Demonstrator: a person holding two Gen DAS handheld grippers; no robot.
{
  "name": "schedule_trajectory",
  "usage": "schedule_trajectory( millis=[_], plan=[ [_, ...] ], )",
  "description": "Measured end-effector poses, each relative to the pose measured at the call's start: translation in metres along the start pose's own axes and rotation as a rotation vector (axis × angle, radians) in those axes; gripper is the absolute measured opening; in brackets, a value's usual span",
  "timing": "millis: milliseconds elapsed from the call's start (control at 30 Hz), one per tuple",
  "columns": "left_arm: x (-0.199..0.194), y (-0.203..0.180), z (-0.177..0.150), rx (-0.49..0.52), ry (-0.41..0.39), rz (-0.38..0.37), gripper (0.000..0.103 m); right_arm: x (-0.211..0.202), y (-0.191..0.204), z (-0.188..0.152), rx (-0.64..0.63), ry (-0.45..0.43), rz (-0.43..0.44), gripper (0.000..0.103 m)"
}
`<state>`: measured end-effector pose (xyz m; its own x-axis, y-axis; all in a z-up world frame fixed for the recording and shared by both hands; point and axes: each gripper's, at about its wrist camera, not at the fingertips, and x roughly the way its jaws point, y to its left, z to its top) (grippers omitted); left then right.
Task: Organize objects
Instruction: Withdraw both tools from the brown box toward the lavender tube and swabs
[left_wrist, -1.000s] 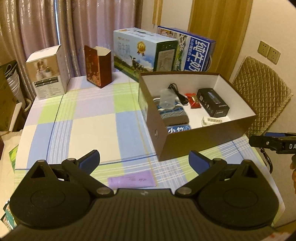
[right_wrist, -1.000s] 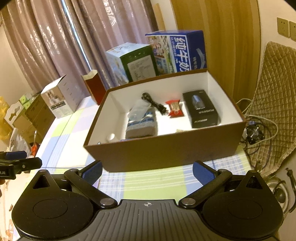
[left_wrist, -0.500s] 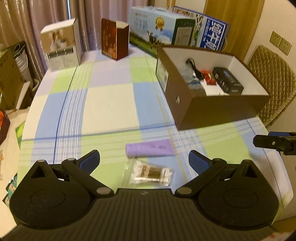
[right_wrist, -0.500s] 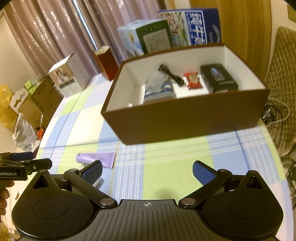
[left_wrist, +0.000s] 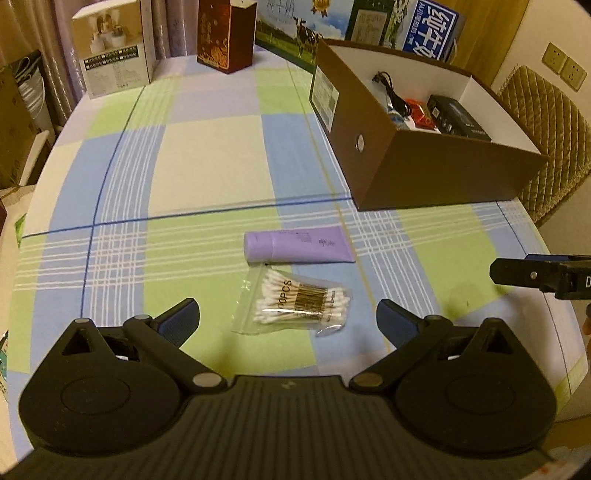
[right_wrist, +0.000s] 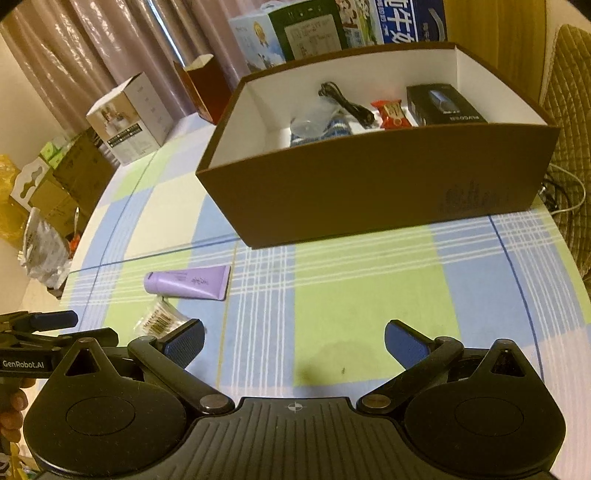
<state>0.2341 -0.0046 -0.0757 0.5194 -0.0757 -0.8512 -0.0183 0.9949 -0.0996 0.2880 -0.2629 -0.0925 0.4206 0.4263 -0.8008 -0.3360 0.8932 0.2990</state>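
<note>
A clear bag of cotton swabs (left_wrist: 295, 302) lies on the checked tablecloth between the open fingers of my left gripper (left_wrist: 288, 319), just ahead of them. Beyond it lies a purple tube (left_wrist: 297, 246) on its side. The same purple tube (right_wrist: 188, 282) and bag of cotton swabs (right_wrist: 157, 318) show at the left of the right wrist view. My right gripper (right_wrist: 293, 341) is open over bare cloth, holding nothing. The brown box (left_wrist: 436, 173) holds a black cable, a red packet, a black case and a blue-striped item; in the right wrist view the brown box (right_wrist: 369, 184) stands straight ahead.
Cartons stand along the table's far edge: a white carton (left_wrist: 112, 48), a dark red carton (left_wrist: 225, 35) and milk cartons (left_wrist: 432, 27). A quilted chair (left_wrist: 546, 122) stands right of the table. The table edge curves close on the right (right_wrist: 576, 295).
Both grippers have pulled back toward the near edge of the table and tilted down. The purple tube and then the swab bag have come into view. The box now sits farther off.
</note>
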Motion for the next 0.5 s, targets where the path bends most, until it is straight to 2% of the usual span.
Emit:
schedule_trajectory(
  millis=[233, 500],
  plan=[
    [0.017, 0.001, -0.002, 0.018, 0.021, -0.012, 0.100, 0.009, -0.004, -0.001, 0.017, 0.019, -0.016, 0.101],
    [0.040, 0.002, -0.008, 0.037, 0.013, -0.072, 0.100, 0.019, -0.014, 0.001, 0.045, 0.035, -0.040, 0.101]
  ],
)
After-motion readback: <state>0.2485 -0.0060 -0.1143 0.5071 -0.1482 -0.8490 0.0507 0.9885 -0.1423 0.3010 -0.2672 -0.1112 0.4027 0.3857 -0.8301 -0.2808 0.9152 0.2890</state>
